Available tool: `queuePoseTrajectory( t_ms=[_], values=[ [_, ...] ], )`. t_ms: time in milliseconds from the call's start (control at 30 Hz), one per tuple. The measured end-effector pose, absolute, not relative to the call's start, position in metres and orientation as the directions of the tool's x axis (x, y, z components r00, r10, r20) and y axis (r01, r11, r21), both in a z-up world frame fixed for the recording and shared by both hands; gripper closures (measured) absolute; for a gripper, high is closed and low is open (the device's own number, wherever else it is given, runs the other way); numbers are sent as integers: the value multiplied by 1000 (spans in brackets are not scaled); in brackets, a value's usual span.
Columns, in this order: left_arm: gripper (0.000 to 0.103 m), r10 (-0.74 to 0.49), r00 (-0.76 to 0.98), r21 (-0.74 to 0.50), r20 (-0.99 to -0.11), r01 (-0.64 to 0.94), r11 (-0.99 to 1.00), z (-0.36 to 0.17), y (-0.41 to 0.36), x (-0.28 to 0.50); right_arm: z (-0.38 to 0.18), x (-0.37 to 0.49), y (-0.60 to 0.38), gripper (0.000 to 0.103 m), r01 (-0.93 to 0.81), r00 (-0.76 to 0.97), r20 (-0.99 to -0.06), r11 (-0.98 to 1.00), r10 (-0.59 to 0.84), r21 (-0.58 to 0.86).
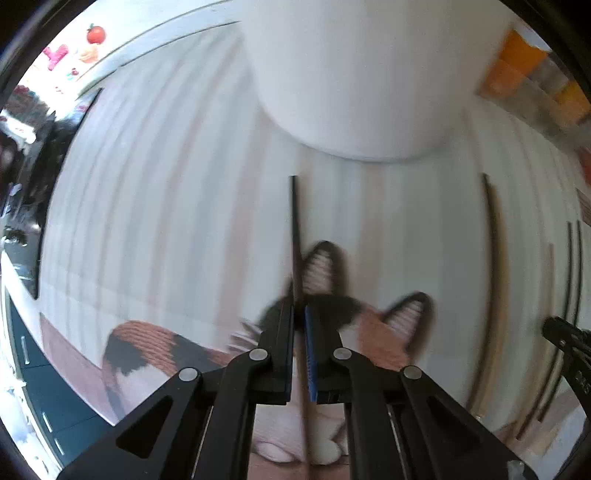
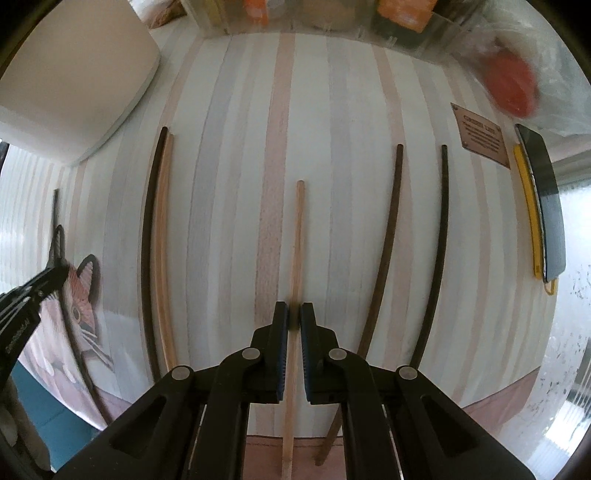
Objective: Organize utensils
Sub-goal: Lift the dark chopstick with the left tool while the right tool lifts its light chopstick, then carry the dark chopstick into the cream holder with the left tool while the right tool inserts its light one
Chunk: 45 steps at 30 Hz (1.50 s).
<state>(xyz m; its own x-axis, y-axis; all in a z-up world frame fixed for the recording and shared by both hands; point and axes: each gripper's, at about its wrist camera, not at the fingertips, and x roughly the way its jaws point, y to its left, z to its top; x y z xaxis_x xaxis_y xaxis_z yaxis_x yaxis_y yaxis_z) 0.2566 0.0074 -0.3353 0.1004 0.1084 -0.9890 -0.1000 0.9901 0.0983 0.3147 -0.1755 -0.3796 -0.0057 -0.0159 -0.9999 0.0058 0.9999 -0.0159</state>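
Note:
In the left wrist view my left gripper (image 1: 299, 314) is shut on a dark chopstick (image 1: 295, 229), which runs straight ahead between the pads over a cat picture (image 1: 373, 325) on the striped mat (image 1: 166, 221). In the right wrist view my right gripper (image 2: 294, 314) is shut on a light wooden chopstick (image 2: 298, 240) that lies along the mat's stripes. Left of it a dark chopstick (image 2: 147, 240) and a light chopstick (image 2: 164, 240) lie side by side. Two dark chopsticks (image 2: 388, 240) (image 2: 439, 240) lie apart on the right. The left gripper (image 2: 29, 291) shows at the left edge.
A white container (image 1: 351, 74) stands at the mat's far side, ahead of the left gripper. A clear organiser with orange items (image 2: 402, 14) lines the back. A phone in a yellow case (image 2: 546, 206) lies off the mat's right edge, near a red item in a plastic bag (image 2: 509, 88).

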Motion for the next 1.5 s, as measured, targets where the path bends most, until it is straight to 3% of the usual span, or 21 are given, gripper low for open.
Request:
queuePoseTrajectory(
  t_ms=[833,1233,1500],
  values=[
    [100,121,118,118,-986,-38,992,-328,1,253,-369,296,-198,96,19,43,-999,1000,21,21],
    [100,72,283,48,-956,-89,995,-249,26,240,-295,282,-212,96,27,236,-968,995,88,97],
    [101,61,435,-7,-898,-152,988,-176,45,238,-220,305,-202,96,1,416,-897,987,148,163]
  ],
)
